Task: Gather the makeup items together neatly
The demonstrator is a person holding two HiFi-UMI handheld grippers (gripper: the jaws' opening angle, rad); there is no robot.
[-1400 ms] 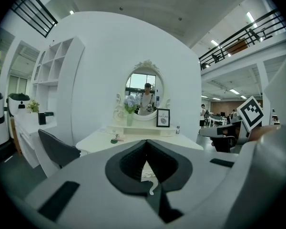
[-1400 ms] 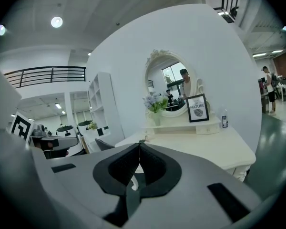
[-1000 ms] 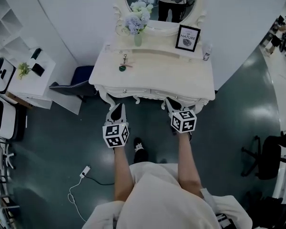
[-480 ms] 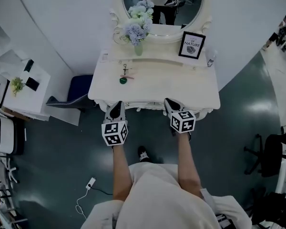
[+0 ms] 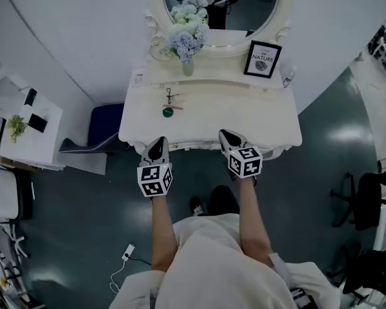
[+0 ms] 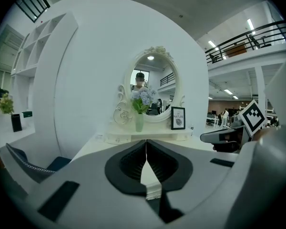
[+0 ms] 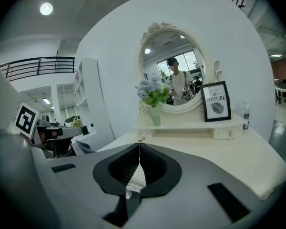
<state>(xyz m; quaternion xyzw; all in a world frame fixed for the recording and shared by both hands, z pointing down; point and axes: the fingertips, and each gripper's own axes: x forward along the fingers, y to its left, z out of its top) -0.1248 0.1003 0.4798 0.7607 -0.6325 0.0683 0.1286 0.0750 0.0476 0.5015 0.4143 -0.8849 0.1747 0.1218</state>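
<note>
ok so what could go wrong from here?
1. Both the left gripper and right gripper have jaws shut; unless opened, they would likely shove the green round item rather than grasp it.
2. The thin metal tool lies flat, so a pinch may slip.
3. The flower vase stands behind these; overreach could tip it.

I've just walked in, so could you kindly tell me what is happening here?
A person stands at a white vanity table, holding the left gripper and right gripper at its front edge, both shut and empty. The eyelash curler and small green round item lie untouched further back, on the left.
</note>
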